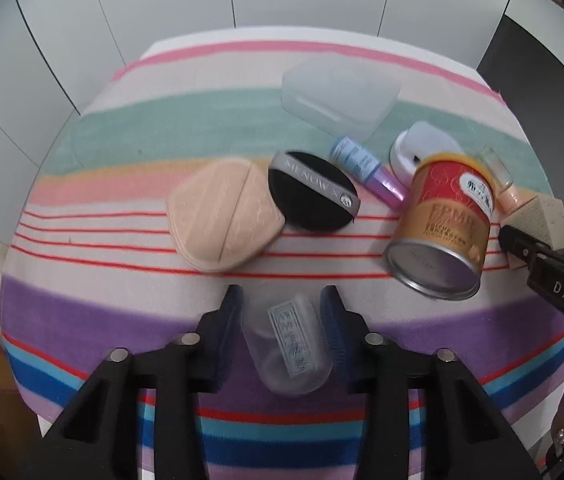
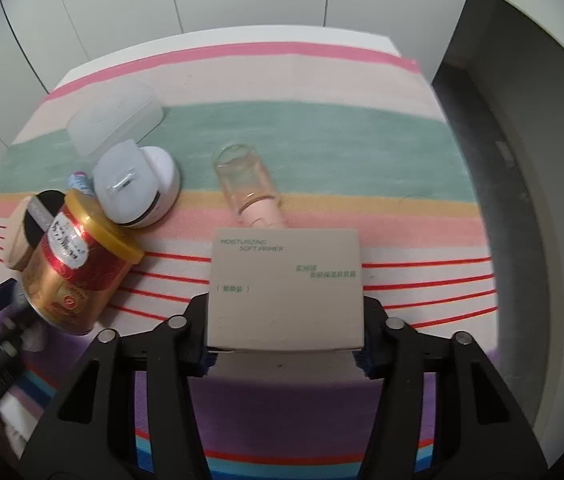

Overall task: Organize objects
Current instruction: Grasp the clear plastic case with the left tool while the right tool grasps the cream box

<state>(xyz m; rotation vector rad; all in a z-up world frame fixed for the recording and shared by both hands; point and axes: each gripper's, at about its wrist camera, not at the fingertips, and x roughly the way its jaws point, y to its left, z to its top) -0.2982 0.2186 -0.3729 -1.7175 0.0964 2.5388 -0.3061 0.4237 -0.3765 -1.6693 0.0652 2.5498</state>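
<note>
My left gripper is shut on a small clear plastic jar with a printed label, held over the purple stripe of the striped cloth. My right gripper is shut on a beige "Moisturizing Soft Primer" box; the box also shows in the left wrist view. A red-and-gold can lies tilted on its side; it also shows in the right wrist view. A beige puff and a black puff lie left of it.
A clear plastic storage box sits at the back. A blue-and-purple tube, a white rounded device and a glass bottle with pink cap lie on the cloth. White wall panels stand behind; the table edge drops off at right.
</note>
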